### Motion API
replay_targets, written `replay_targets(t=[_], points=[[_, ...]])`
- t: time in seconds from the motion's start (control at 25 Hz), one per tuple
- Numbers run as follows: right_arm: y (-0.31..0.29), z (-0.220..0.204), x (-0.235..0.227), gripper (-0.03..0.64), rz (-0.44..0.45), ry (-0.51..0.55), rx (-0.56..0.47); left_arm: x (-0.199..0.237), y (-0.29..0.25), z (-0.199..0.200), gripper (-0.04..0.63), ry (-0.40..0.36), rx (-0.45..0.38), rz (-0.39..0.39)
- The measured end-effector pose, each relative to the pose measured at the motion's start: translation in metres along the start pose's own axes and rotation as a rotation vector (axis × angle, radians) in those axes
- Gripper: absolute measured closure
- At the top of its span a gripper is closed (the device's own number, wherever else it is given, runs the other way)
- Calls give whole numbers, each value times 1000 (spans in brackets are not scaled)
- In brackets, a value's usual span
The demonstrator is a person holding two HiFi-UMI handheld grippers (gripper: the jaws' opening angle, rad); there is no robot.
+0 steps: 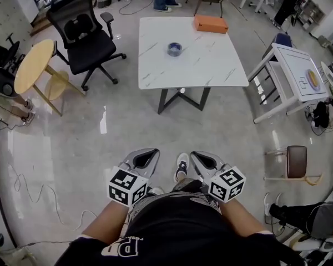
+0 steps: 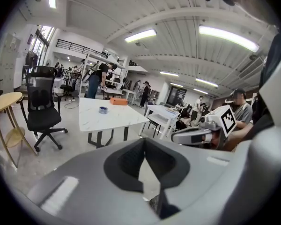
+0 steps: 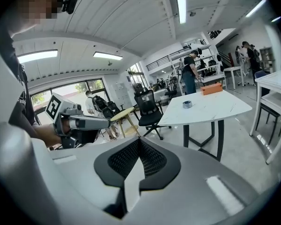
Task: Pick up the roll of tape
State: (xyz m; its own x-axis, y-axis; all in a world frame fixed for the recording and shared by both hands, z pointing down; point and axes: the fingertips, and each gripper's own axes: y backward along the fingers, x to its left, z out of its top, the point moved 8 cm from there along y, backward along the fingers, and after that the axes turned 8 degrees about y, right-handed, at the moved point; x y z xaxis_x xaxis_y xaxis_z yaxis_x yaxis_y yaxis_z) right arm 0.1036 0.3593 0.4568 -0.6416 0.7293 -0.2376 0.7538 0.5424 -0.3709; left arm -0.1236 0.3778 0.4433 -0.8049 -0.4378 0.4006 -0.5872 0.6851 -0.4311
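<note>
The roll of tape is a small bluish-grey ring lying flat near the middle of a white marble table several steps ahead of me. In the left gripper view the tape is small and far off, and in the right gripper view the tape is just as distant. My left gripper and right gripper are held side by side close to my body, above the floor. Both are shut and empty, far from the table.
An orange box lies at the table's far edge. A black office chair and a round wooden table stand to the left. A small white table and a brown stool stand at the right. People stand beyond.
</note>
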Motion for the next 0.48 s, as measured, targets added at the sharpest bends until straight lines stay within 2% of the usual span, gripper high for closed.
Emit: replay_targets(t=[0.48], points=[[-55,64,-111,618,58,-10,-39,21,-94,90,537,-25,-31,46]])
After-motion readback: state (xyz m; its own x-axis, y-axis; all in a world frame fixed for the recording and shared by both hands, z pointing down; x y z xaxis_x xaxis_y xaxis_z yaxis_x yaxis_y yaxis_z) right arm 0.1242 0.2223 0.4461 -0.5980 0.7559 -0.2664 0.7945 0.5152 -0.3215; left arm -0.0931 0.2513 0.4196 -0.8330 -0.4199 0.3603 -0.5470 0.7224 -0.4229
